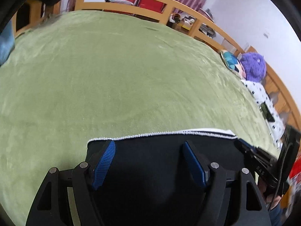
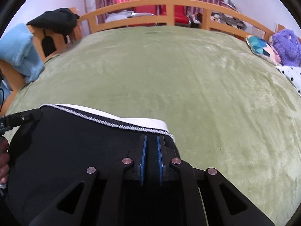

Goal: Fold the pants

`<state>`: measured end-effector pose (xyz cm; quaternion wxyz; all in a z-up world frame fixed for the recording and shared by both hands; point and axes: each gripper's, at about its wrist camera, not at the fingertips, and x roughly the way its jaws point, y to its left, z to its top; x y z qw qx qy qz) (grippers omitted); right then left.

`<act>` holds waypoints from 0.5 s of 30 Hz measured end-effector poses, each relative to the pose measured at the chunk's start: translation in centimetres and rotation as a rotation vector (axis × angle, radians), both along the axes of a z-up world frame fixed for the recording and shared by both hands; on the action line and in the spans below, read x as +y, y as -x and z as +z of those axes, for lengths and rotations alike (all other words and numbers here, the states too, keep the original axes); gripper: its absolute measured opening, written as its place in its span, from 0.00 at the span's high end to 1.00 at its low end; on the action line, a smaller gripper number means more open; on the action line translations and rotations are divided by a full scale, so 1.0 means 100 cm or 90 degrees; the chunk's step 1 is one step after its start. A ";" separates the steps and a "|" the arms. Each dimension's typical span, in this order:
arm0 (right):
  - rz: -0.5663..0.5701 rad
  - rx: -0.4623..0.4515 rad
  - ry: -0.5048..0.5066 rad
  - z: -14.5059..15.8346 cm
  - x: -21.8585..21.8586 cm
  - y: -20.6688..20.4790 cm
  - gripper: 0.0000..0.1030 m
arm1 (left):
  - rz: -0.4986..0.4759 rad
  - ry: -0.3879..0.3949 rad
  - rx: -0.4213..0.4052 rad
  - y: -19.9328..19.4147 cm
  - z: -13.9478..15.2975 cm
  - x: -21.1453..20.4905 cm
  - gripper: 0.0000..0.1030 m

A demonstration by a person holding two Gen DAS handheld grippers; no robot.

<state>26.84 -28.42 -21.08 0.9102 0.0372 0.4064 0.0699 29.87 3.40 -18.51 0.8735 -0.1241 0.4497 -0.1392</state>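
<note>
The pants [image 2: 75, 150] are black with a white band and white stitching along the edge; the blanket [image 2: 188, 86] is plain moss green; the bed rail [image 2: 169, 5] is honey-coloured wood; the plush toy [image 2: 286, 47] is purple; the gripper pads [image 1: 104, 164] are blue.

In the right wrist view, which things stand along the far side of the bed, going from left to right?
Light blue blanket → black garment on the bed frame corner → wooden rail → patterned cushion → purple plush toy.
</note>
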 end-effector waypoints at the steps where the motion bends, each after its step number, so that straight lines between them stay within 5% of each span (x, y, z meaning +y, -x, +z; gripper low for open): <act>1: -0.006 -0.003 -0.015 0.004 -0.005 0.005 0.92 | 0.006 0.001 -0.003 0.005 0.004 0.003 0.34; 4: -0.026 -0.008 -0.046 0.023 -0.018 0.028 0.84 | 0.017 -0.014 -0.017 0.037 0.025 0.014 0.34; 7: -0.020 -0.011 -0.113 0.036 -0.028 0.061 0.57 | 0.024 -0.017 -0.016 0.085 0.035 0.027 0.33; 10: 0.002 0.002 -0.114 0.040 -0.020 0.100 0.57 | 0.045 -0.015 -0.008 0.139 0.031 0.035 0.33; 15: -0.003 0.041 -0.008 0.006 -0.006 0.151 0.59 | 0.047 -0.087 0.054 0.186 -0.015 0.032 0.25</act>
